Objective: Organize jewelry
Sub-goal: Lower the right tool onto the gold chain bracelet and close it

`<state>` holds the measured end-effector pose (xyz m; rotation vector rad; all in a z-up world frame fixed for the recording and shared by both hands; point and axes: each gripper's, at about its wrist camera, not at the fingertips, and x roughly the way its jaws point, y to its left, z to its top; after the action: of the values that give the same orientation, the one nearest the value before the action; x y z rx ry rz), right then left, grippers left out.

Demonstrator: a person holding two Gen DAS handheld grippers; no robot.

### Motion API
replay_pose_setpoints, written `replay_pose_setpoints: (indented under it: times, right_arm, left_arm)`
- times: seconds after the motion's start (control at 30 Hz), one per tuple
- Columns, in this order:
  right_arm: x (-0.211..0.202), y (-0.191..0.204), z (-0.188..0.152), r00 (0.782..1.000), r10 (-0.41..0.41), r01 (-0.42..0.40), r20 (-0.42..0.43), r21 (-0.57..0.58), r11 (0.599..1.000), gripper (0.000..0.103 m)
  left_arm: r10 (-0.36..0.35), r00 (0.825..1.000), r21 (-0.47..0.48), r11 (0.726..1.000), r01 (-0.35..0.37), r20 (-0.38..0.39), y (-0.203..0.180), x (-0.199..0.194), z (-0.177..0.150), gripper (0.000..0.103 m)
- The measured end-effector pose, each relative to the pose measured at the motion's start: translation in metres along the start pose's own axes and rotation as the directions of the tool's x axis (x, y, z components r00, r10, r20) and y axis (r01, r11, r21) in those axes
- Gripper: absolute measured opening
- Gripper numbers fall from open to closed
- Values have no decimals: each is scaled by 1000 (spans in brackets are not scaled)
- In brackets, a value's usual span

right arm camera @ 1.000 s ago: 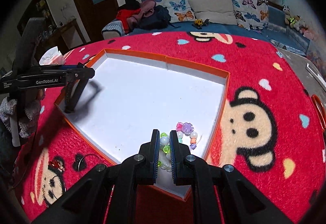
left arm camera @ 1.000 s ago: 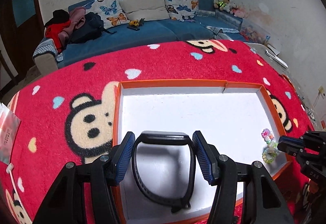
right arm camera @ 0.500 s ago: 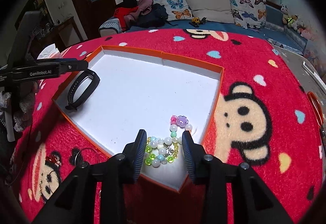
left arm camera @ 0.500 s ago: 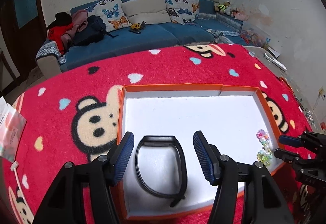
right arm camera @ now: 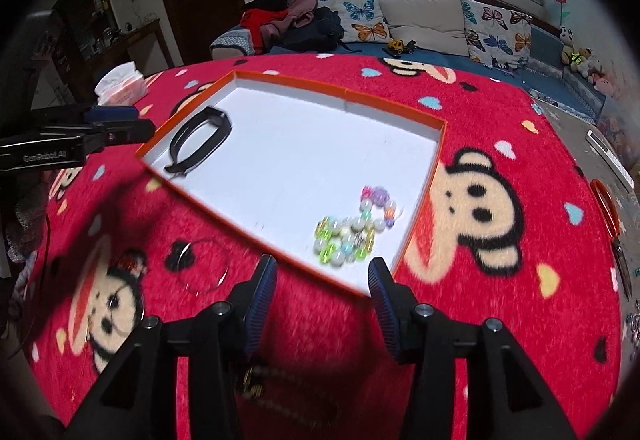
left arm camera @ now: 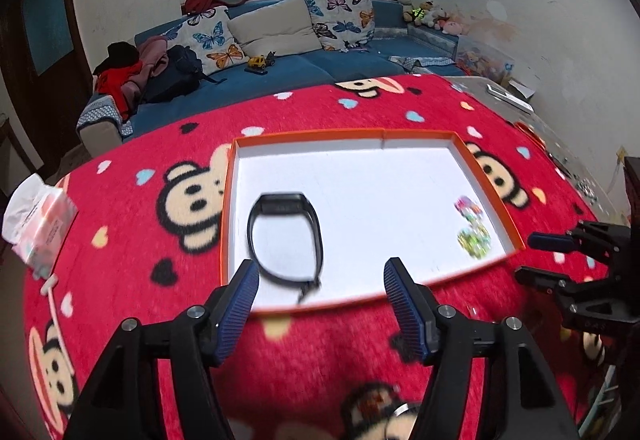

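A shallow orange-rimmed white tray [left arm camera: 420,135] [right arm camera: 348,92] lies on a red monkey-print cloth. A black wristband [left arm camera: 285,236] [right arm camera: 200,139] lies in the tray's left part. A colourful bead bracelet [left arm camera: 473,232] [right arm camera: 354,230] lies in the tray's right corner. My left gripper [left arm camera: 320,306] is open and empty, just short of the tray's near edge below the wristband. My right gripper [right arm camera: 322,304] is open and empty, just short of the tray's corner by the beads. A thin wire bangle [right arm camera: 202,266] lies on the cloth left of the right gripper. A dark beaded piece [right arm camera: 260,380] shows blurred under the right gripper.
A tissue pack [left arm camera: 38,220] [right arm camera: 120,83] sits at the cloth's left edge. An orange ring [right arm camera: 606,205] lies at the right edge. A blue sofa [left arm camera: 280,67] with cushions stands behind the table. The right gripper shows at the right of the left wrist view [left arm camera: 552,260].
Both grippers pulled back from the tray toward me. The left let go of the wristband; the right opened and released the bead bracelet, both now lying in the tray.
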<state>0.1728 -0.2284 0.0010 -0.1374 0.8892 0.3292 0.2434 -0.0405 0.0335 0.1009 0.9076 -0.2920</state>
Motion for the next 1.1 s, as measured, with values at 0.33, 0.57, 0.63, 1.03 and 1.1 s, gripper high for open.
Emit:
replay_pose_setpoints:
  times: [0.33,0.57,0.63,1.03,1.1]
  right_arm:
    - [-15,10,-35,1000,-9,8,-28,-30,1000,52]
    - [-16,24,-56,998,19,-22,-57,-55,998,52]
    - [-15,27,-61,998,25,-29,-61,-63,998,52]
    - [-16,12,-70,997,29,-30,-65,-9,1000,52]
    - [-17,4,-71,998,12,-11,-63,15,1000,52]
  left_arm:
    - [-20,1000,-44,999,21,13,-7,-40,-46,71]
    - [-29,1000,-84,996,29,5,-6,-50,-70,71]
    - [-28,1000,-88,996,28,3,-6,-51,-74,71]
    - [-42,999,-117,992,41,-5,-2,-53,-87,71]
    - [-45,999,-123,991,43,-8,-2,-51,-88,71]
